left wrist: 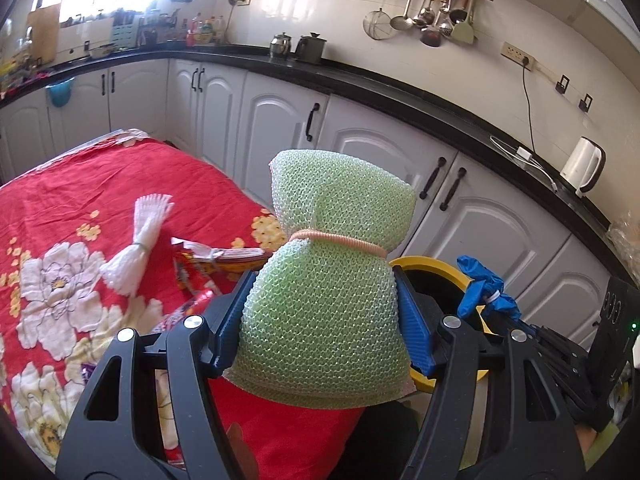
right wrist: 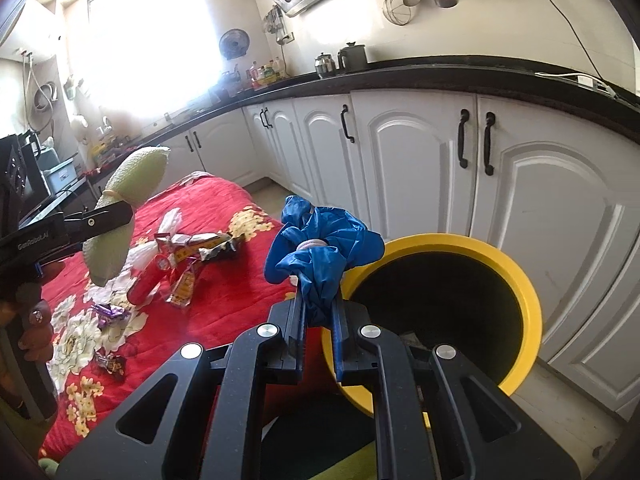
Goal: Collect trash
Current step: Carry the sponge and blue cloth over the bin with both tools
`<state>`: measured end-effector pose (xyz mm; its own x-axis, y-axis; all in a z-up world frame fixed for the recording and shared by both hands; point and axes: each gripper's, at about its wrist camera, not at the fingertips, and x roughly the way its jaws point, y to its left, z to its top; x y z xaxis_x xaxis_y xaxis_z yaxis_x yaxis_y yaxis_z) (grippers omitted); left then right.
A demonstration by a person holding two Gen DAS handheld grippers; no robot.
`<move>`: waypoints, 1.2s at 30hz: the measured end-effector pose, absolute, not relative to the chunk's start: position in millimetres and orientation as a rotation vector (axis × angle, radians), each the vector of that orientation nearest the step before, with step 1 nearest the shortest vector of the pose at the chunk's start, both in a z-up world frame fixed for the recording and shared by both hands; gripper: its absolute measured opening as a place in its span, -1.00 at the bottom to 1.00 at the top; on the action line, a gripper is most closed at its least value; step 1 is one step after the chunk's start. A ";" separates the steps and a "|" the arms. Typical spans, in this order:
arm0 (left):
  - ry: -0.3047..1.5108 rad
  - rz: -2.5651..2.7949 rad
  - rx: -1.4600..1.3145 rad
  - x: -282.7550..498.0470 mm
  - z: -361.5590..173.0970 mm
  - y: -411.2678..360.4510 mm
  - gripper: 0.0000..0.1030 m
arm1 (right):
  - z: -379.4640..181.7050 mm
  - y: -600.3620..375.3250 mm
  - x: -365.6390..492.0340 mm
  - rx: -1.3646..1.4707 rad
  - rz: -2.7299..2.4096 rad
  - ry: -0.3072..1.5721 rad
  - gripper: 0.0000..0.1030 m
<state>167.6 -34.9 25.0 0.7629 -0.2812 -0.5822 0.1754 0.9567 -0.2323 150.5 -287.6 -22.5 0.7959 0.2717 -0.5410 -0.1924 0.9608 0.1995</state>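
Observation:
My left gripper [left wrist: 322, 312] is shut on a green foam-net bundle [left wrist: 332, 276] tied with a pink band; it is held above the edge of the red flowered cloth [left wrist: 120, 184]. In the right wrist view that bundle [right wrist: 120, 216] shows at the left. My right gripper [right wrist: 318, 308] is shut on a crumpled blue bundle [right wrist: 320, 248] tied with a white band, held at the near rim of the yellow bin [right wrist: 520, 280]. The blue bundle [left wrist: 486, 292] and bin rim [left wrist: 424, 262] also show past the green bundle. On the cloth lie a white net bundle [left wrist: 138, 240] and snack wrappers [right wrist: 188, 256].
White cabinets [right wrist: 420, 160] under a black counter [left wrist: 400, 92] run close behind the bin. A white kettle [left wrist: 582, 166] and two metal pots [left wrist: 298, 46] stand on the counter. A person's hand [right wrist: 34, 324] holds the left gripper's handle.

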 end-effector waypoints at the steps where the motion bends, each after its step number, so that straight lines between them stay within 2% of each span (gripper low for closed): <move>1: 0.659 -0.254 -0.167 168.1 25.0 -37.8 0.12 | -22.8 -289.5 150.1 0.136 0.246 0.600 -0.81; 12: 0.683 -0.304 -0.130 175.2 16.3 -76.4 0.12 | -32.4 -313.1 154.8 0.135 0.182 0.608 -0.81; 36: 0.877 -0.393 -0.016 225.7 -49.6 -184.8 0.12 | -90.9 -380.4 177.7 0.236 0.056 0.726 -0.81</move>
